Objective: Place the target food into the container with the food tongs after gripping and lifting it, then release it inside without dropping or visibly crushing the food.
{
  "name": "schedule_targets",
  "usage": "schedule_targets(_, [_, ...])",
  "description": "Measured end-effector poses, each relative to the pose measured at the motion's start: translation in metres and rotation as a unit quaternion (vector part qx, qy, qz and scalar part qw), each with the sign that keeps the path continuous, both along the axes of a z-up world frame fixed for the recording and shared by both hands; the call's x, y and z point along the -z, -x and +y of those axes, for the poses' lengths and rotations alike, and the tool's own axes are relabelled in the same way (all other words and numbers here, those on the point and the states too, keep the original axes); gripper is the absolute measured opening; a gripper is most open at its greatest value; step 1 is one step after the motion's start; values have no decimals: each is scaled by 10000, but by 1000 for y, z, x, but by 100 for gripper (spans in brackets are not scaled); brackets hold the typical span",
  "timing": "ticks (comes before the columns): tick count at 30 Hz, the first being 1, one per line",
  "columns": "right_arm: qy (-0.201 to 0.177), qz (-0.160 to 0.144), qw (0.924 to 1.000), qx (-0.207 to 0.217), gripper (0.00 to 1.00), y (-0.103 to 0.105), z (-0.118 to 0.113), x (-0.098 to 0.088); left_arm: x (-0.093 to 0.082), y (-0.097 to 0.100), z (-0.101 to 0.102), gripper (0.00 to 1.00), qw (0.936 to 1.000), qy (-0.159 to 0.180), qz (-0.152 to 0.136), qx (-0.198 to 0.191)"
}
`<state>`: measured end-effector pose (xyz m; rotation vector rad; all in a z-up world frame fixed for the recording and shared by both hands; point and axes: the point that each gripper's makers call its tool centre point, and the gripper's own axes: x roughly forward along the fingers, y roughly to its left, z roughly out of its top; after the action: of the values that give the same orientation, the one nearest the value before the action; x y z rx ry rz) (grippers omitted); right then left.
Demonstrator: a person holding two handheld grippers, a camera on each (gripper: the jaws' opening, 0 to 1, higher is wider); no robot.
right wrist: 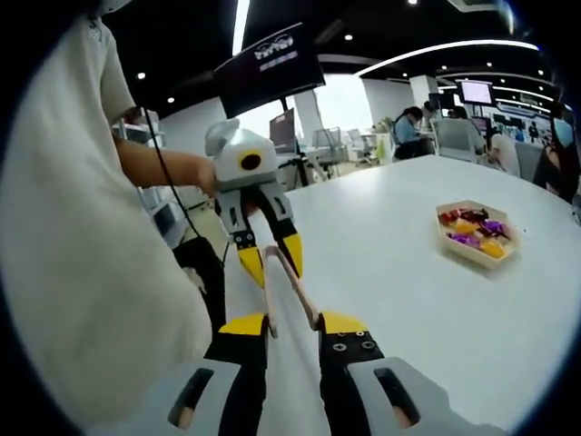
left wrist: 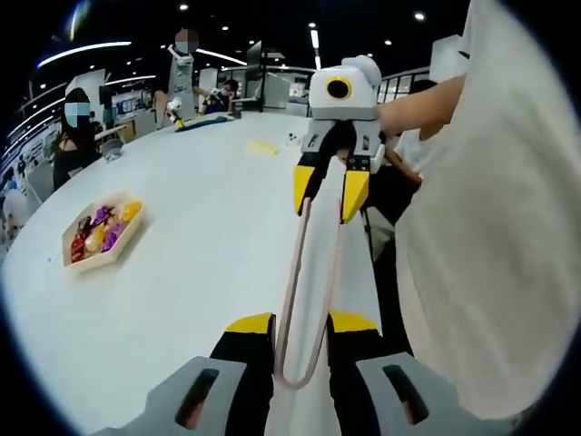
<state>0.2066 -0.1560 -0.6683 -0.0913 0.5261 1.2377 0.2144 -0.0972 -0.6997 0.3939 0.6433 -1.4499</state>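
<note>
Out on the white desk point(left wrist: 182, 300), the food point(left wrist: 100, 232) sits in a hexagonal tray point(right wrist: 476, 238), well apart from both tools; I can't tell which piece is the target. The food tongs point(left wrist: 313, 272) hang between the two: the left hand-held gripper point(left wrist: 300, 329) pinches the looped end, the right hand-held gripper point(left wrist: 331, 186) the tips, it seems. This is still preparation; next, carry the tongs over to the tray.

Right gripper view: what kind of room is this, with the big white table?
Probably a big open office or lab. Bright strip lights cross a dark ceiling, screens hang up high, and people sit at desks beyond the white table, which holds a tray of food.
</note>
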Motion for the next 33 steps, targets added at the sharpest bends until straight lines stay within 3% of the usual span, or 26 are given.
schedule_targets(13, [422,116,9990,-27,24,-2,-13,34,31,0,-10,18,9988,-488,47,7])
schedule_targets(26, [588,256,9975,289,28,-14,-27,55,46,-7,-17,18,9973,-703,-131,-147])
schedule_targets(27, [583,276,9974,334,25,-15,-29,56,48,-9,-18,18,9970,-731,-167,-168])
schedule_targets(29, [539,395,9972,346,10,-15,-32,59,50,-16,-16,16,9955,-825,-250,-385])
schedule_targets(30, [535,403,9971,353,12,-15,-32,59,54,-14,-14,16,9951,-924,-212,-270])
schedule_targets(33, [469,460,9963,560,14,-19,-34,58,52,-11,-18,16,9968,-778,-137,-137])
